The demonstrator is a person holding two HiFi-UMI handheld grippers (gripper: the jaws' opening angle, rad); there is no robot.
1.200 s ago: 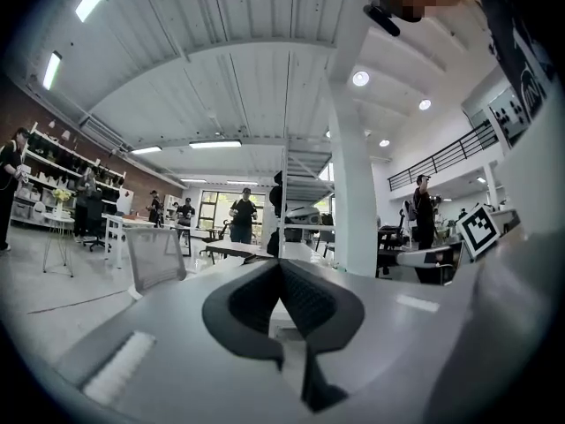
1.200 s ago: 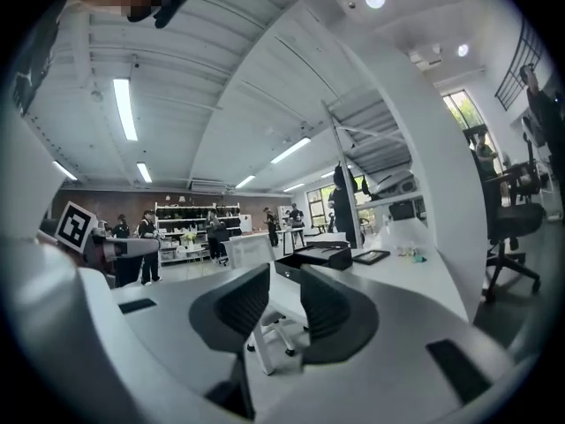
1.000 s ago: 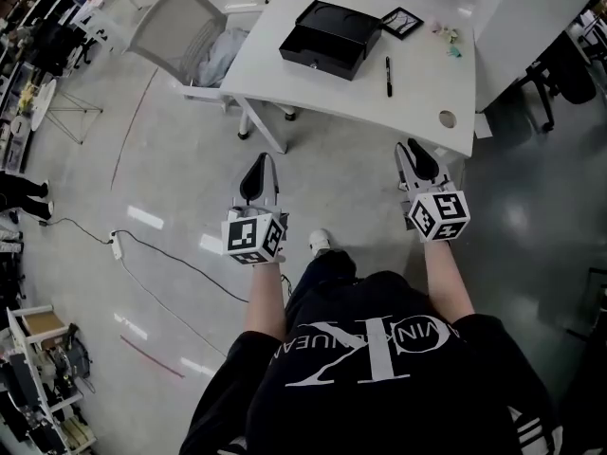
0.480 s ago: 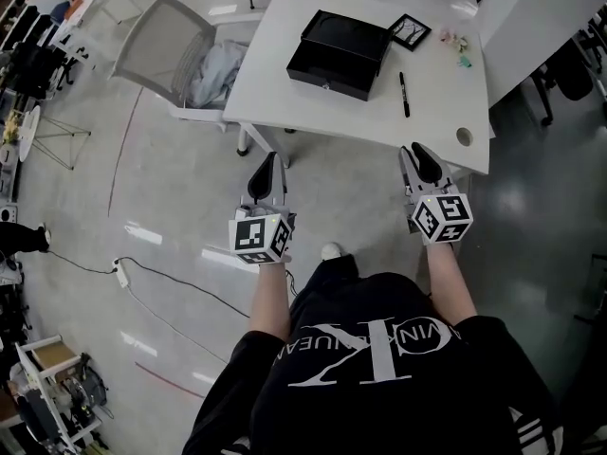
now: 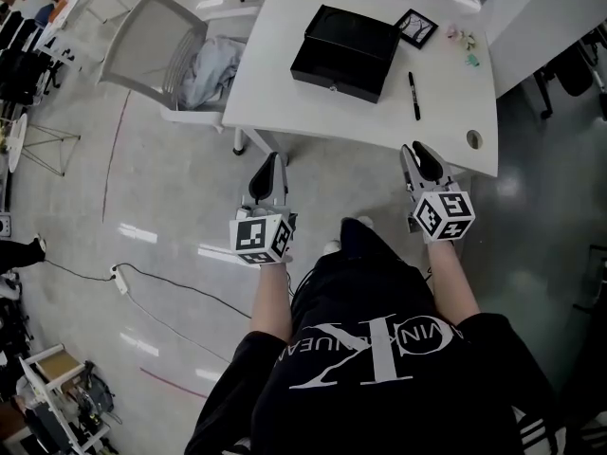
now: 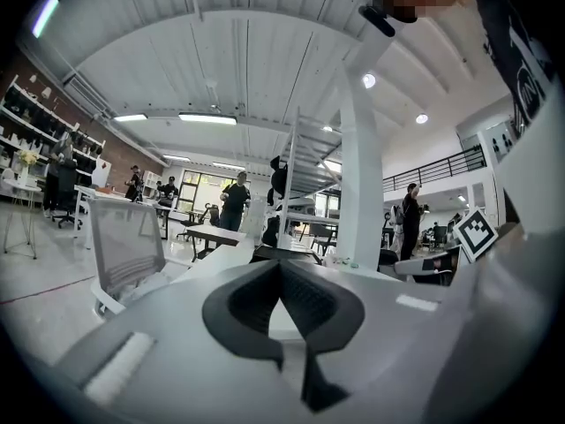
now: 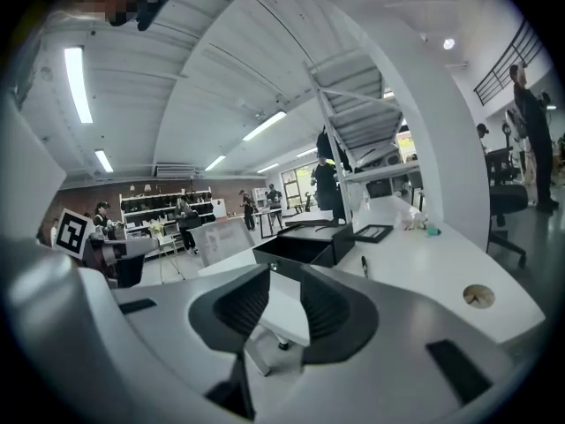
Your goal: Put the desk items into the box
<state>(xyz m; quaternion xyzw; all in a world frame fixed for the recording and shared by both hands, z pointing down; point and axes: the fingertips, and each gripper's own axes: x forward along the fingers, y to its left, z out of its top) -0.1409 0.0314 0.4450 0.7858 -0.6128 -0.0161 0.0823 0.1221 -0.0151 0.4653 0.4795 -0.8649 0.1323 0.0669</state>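
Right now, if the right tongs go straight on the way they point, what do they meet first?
Probably the near edge of the white desk, left of the cable hole. Should the open, empty right tongs pass above the desktop, which I cannot judge, the black pen comes next.

Head view high, steeply down on white table (image 5: 275, 93), gripper views low, level, near its edge, sharing it.

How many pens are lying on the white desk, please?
1. The black pen lies on the white desk, right of the black box and nearer the person than the picture frame. Others might be hidden inside the box.
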